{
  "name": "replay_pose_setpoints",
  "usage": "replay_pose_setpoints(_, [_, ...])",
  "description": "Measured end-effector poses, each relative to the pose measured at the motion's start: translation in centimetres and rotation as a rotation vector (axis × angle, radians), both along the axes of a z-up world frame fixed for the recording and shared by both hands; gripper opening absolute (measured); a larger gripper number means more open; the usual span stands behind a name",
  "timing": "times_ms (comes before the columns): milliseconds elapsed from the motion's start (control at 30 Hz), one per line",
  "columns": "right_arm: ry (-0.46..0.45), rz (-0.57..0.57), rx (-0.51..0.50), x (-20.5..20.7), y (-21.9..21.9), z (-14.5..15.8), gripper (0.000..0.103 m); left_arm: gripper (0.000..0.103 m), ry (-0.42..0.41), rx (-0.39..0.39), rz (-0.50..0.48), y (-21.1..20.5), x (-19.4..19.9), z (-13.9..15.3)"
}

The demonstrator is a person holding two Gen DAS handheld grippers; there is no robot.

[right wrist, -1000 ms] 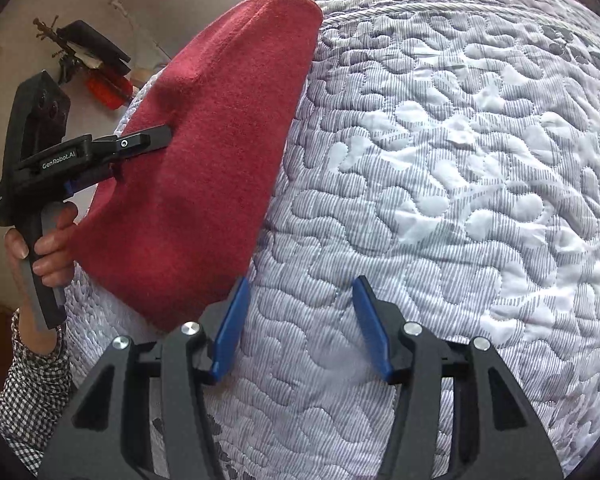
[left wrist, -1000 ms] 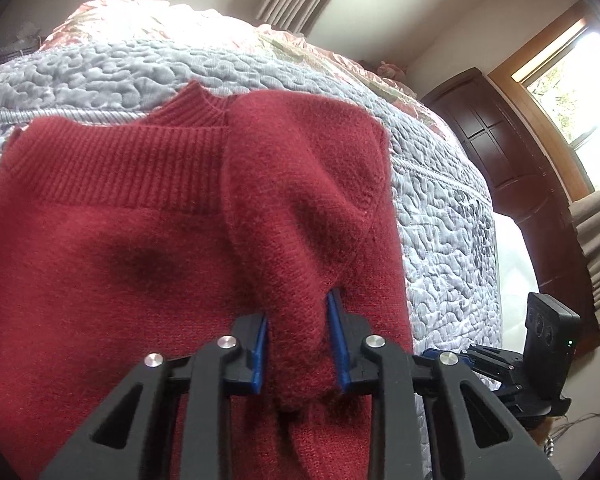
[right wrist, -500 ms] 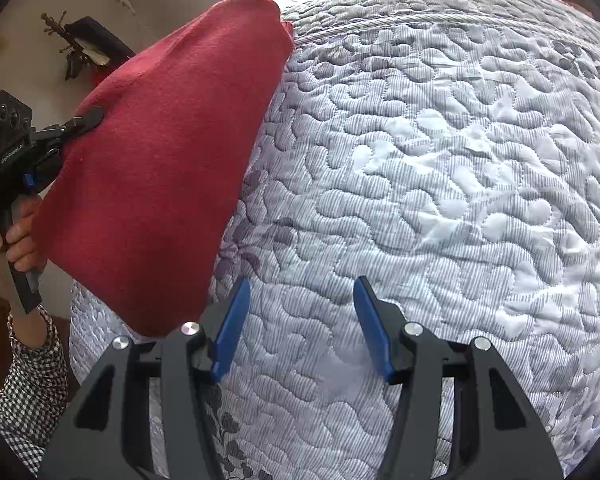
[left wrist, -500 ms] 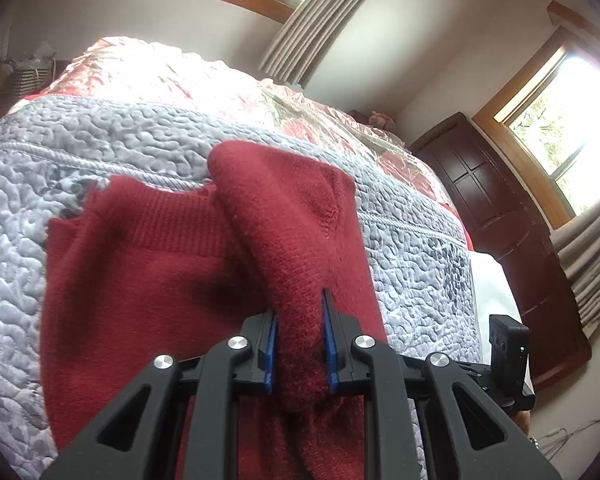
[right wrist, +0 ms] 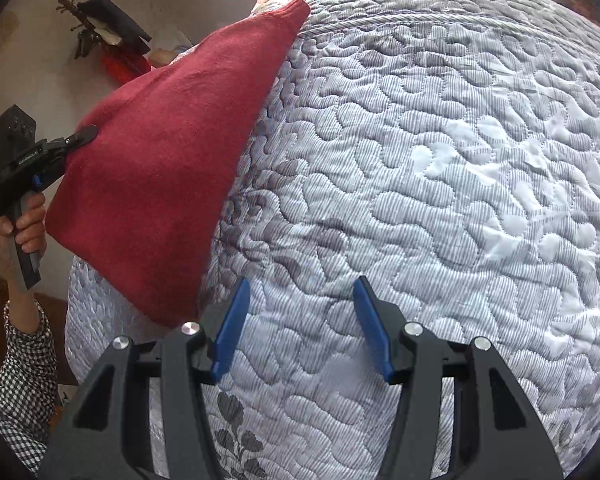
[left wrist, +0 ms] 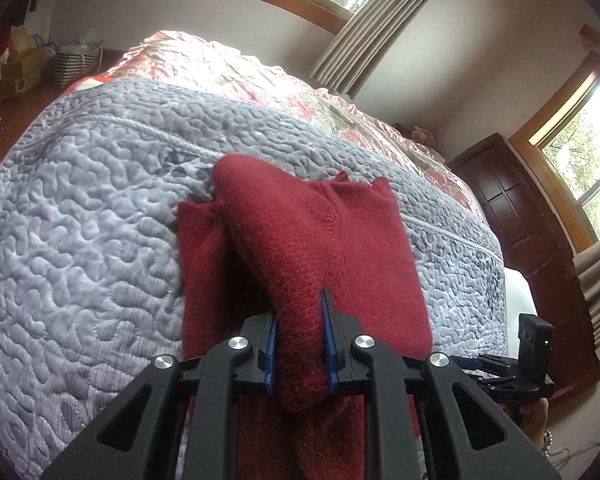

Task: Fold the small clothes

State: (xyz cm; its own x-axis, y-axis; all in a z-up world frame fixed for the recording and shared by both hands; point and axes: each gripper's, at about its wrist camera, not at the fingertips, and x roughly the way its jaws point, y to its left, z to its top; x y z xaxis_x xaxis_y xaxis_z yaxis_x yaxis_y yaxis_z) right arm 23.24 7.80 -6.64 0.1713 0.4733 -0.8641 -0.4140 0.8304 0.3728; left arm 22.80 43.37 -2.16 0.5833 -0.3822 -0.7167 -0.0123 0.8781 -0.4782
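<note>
A small dark red knit sweater [left wrist: 328,248] hangs lifted off the grey quilted bedspread [left wrist: 84,248], stretched from a far corner that still touches the quilt. My left gripper [left wrist: 298,336] is shut on a thick fold of it. In the right wrist view the red sweater [right wrist: 172,152] rises as a taut triangle at the left, with the left gripper [right wrist: 82,138] pinching its edge, held by a hand. My right gripper [right wrist: 300,320] hovers open over bare quilt, just right of the sweater's lower corner, nothing between its blue fingers.
The bed carries a pink floral cover [left wrist: 228,68] beyond the grey quilt. A dark wooden door [left wrist: 540,240] and curtains [left wrist: 380,16] stand at the right. A rack with dark items [right wrist: 108,32] hangs on the wall past the bed's left edge. A checked sleeve [right wrist: 24,364] shows low left.
My left gripper has pulled up and back with the sweater, lifting most of it off the quilt into a steep hanging fold. The right gripper stays open, almost unmoved.
</note>
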Motion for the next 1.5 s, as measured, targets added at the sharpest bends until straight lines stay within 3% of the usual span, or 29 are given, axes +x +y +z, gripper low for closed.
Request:
replay_pose_setpoints(267, [-0.012,0.015,-0.040,-0.7,1.8,-0.8,0.057,0.019,0.067,0.029,0.031,1.3,1.0,-5.3])
replay_pose_setpoints(333, [-0.018,0.017,-0.051,-0.9,2.3,-0.9,0.058,0.020,0.051,0.044,0.027,1.1,0.7,-5.5])
replay_pose_setpoints(400, [-0.013,0.020,-0.039,-1.0,2.8,-0.7,0.058,0.026,0.040,0.040,0.030,1.1,0.2,-4.9])
replay_pose_setpoints(467, [-0.009,0.021,-0.020,-1.1,3.0,-0.2,0.058,0.040,0.041,0.064,0.044,1.0,-0.5,-3.9])
replay_pose_setpoints(600, [-0.027,0.026,-0.005,-1.7,4.0,1.1,0.058,0.058,0.026,0.105,0.022,0.4,-3.3,-1.8])
replay_pose_setpoints(733, [-0.003,0.020,0.052,-1.9,5.1,1.5,0.059,0.068,0.018,0.193,-0.018,-1.5,-6.0,-1.0])
replay_pose_setpoints(833, [0.016,0.023,0.071,-2.1,6.3,1.0,0.059,0.065,0.043,0.204,-0.040,-2.2,-6.5,-2.2])
replay_pose_setpoints(933, [0.023,0.034,0.067,-2.7,7.2,0.8,0.059,0.026,0.101,0.208,-0.051,-2.1,-6.7,-4.1])
replay_pose_setpoints(1033, [0.009,0.045,0.038,-3.2,7.7,0.9,0.059,0.017,0.108,0.154,-0.029,-0.4,-6.9,-4.7])
replay_pose_setpoints(1133, [0.007,0.046,0.045,-3.5,7.7,1.4,0.060,0.015,0.104,0.098,-0.017,0.8,-7.5,-5.5])
replay_pose_setpoints(1400, [0.100,0.084,0.117,-3.2,10.2,-0.8,0.062,0.020,0.083,0.127,-0.019,-0.2,-7.6,-5.2])
replay_pose_setpoints(1500, [0.110,0.074,0.110,-3.0,10.8,-1.9,0.053,0.022,0.094,0.115,-0.018,0.1,-7.3,-5.6])
